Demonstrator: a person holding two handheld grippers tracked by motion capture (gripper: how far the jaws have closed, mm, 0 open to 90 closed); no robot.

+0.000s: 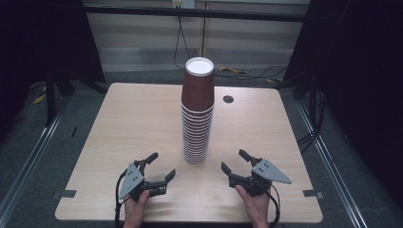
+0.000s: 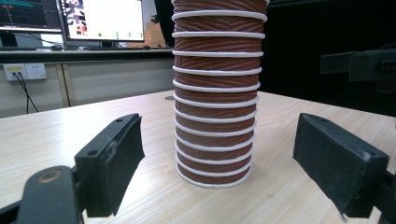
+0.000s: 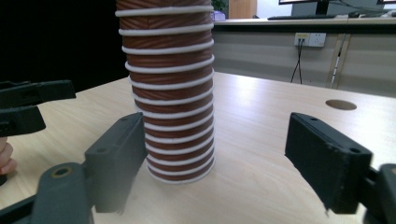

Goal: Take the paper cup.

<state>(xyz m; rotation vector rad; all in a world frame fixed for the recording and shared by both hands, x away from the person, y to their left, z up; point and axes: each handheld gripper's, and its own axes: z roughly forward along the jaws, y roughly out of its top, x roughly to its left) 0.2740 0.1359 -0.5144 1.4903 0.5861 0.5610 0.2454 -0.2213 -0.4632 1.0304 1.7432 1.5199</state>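
One wooden desk (image 1: 128, 123) is carrying a tall stack of brown cups (image 1: 196, 114) at its centre, while the left tongs (image 1: 159, 167) and right tongs (image 1: 235, 160) are flanking its base, both released, gripping nothing.

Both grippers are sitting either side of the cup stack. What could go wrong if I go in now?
1. The stack of paper cups is tall and narrow, upside down on the table; a sideways push low down could topple it.
2. The left gripper and right gripper flank its base, jaws open and apart from it. Uneven closing could shove it over.
3. The cups are tightly nested, so gripping one rim may lift several together.
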